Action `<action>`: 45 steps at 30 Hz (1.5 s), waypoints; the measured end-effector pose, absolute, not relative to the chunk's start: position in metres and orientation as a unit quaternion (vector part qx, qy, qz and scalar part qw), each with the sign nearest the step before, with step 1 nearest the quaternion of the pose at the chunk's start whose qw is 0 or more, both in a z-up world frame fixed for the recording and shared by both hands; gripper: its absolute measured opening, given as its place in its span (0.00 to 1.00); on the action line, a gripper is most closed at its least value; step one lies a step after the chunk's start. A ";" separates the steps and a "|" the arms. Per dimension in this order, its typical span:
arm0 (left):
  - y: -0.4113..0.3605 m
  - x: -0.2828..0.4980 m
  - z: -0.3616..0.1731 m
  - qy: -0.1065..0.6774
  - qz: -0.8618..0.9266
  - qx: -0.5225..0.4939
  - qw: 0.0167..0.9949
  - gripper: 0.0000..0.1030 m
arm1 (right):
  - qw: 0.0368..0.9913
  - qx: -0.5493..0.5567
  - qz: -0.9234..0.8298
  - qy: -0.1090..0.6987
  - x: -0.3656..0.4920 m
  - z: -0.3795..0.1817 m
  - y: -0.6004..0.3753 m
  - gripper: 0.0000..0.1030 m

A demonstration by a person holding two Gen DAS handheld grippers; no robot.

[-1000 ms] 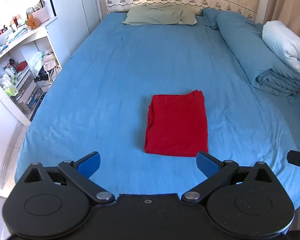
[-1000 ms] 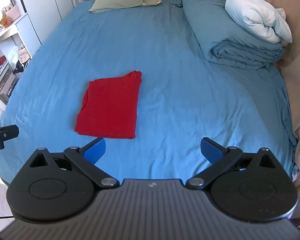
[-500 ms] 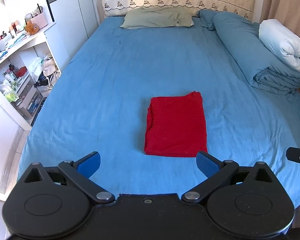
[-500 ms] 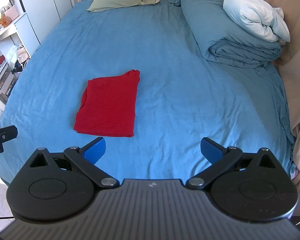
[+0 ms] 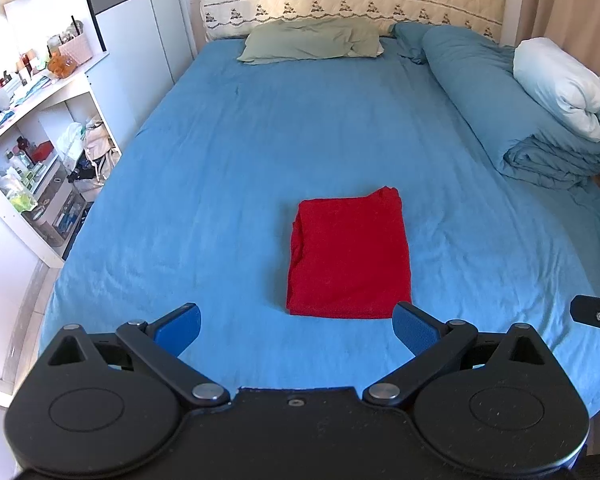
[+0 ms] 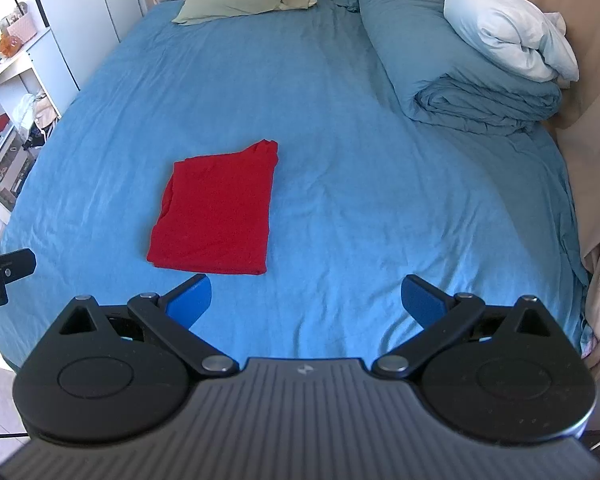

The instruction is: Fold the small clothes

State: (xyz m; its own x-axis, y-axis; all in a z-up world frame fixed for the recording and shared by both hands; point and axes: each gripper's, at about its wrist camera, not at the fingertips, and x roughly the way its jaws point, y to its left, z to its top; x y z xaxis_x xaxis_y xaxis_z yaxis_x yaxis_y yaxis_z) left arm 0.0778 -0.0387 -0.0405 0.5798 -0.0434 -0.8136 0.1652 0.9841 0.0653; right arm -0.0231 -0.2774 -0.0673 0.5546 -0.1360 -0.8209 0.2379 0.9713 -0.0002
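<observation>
A red garment lies folded into a neat rectangle on the blue bed sheet. It also shows in the right wrist view, left of centre. My left gripper is open and empty, held above the bed's near edge just short of the garment. My right gripper is open and empty, to the right of the garment and apart from it. Neither gripper touches the cloth.
A rolled blue duvet with a white pillow lies along the bed's right side. A green pillow sits at the headboard. A white shelf unit with clutter stands left of the bed. A curtain hangs at right.
Both grippers have tilted or drawn back slightly, so more of the headboard shows. The red garment has not moved. Both stay open.
</observation>
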 end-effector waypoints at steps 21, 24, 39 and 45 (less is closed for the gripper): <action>-0.041 0.077 -0.038 0.452 -0.059 0.071 0.887 1.00 | 0.880 0.066 -0.113 0.456 -0.026 -0.066 -0.276 1.00; -0.041 0.076 -0.038 0.452 -0.058 0.070 0.887 1.00 | 0.881 0.065 -0.112 0.456 -0.026 -0.066 -0.276 1.00; -0.039 0.075 -0.035 0.446 -0.058 0.074 0.890 1.00 | 0.881 0.065 -0.115 0.453 -0.027 -0.064 -0.272 1.00; -0.038 0.071 -0.036 0.442 -0.061 0.069 0.892 1.00 | 0.883 0.066 -0.118 0.449 -0.030 -0.063 -0.267 1.00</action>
State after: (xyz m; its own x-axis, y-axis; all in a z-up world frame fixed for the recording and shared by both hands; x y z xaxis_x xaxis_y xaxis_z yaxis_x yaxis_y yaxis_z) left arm 0.0713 -0.0377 -0.0359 0.6011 -0.0472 -0.7978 0.1696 0.9830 0.0696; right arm -0.0300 -0.2671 -0.0632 0.5683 -0.1480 -0.8094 0.2672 0.9636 0.0114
